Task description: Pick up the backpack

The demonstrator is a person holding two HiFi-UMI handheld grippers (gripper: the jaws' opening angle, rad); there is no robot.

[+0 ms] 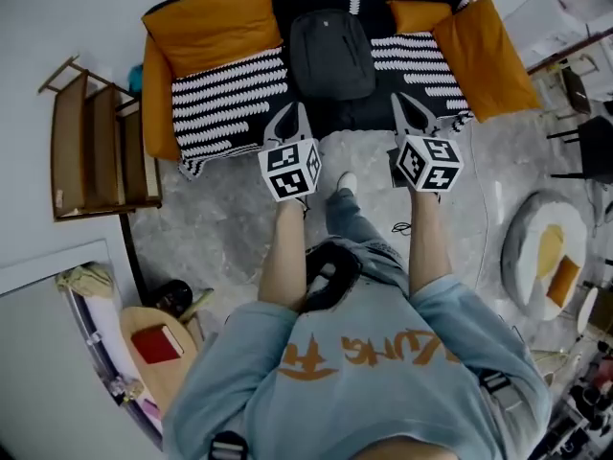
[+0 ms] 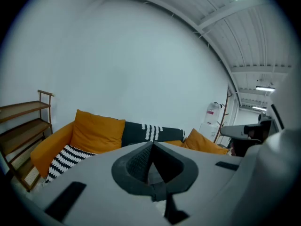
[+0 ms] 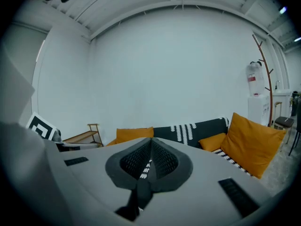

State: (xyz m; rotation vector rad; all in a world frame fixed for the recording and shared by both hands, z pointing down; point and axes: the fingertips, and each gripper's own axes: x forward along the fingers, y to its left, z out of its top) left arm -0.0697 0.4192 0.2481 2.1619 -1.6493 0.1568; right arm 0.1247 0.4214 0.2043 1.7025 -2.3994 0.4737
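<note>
Your left gripper (image 1: 292,115) and right gripper (image 1: 406,103) are both closed tight with nothing in them, tips at the sofa's front edge. Just beyond them sits 1 backpack (image 1: 331,56), dark grey, smooth and rounded, lying flat mid-seat on 1 black-and-white striped sofa (image 1: 225,103). 3 orange cushions (image 1: 215,22) flank it.
</note>
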